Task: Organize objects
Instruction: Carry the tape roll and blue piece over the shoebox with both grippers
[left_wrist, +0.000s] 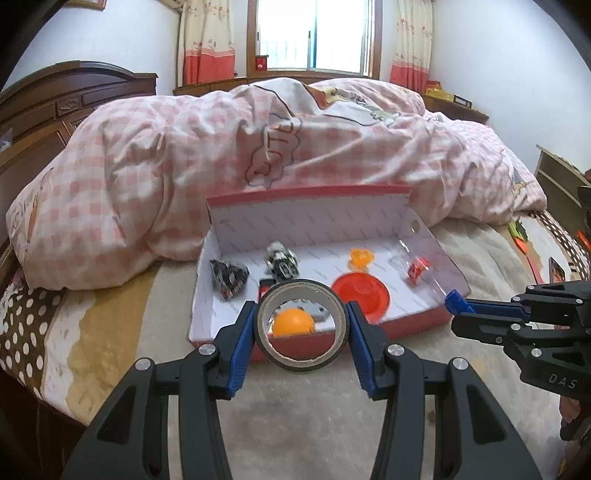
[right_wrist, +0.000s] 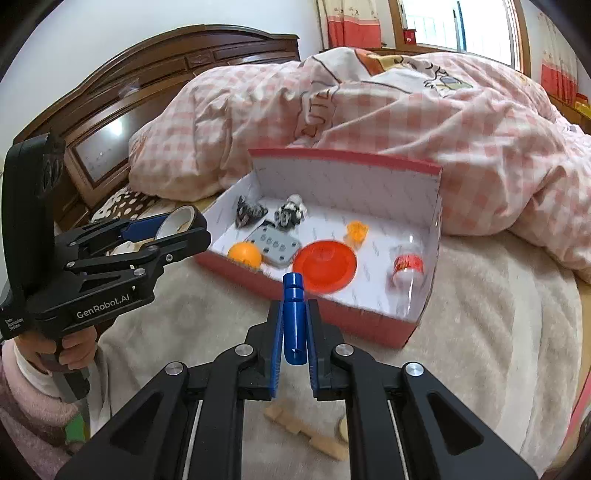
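Note:
My left gripper (left_wrist: 301, 330) is shut on a roll of tape (left_wrist: 303, 365), held upright just in front of the open red box (left_wrist: 424, 240); the left gripper (right_wrist: 184, 227) and its tape roll (right_wrist: 176, 220) also show in the right wrist view. My right gripper (right_wrist: 295, 308) is shut on a blue cylinder (right_wrist: 294, 317) that sticks out past the fingertips, near the box's red front wall (right_wrist: 332, 308). In the left wrist view the right gripper (left_wrist: 461, 310) and blue cylinder (left_wrist: 456, 300) hang by the box's right front corner.
The box holds an orange ball (right_wrist: 244, 254), a grey plate (right_wrist: 275, 245), a red disc (right_wrist: 325, 266), a small orange piece (right_wrist: 356, 230), a small bottle (right_wrist: 406, 267) and two dark toys (right_wrist: 291, 212). Wooden blocks (right_wrist: 306, 432) lie on the beige blanket. A pink checked quilt (left_wrist: 258, 140) is heaped behind.

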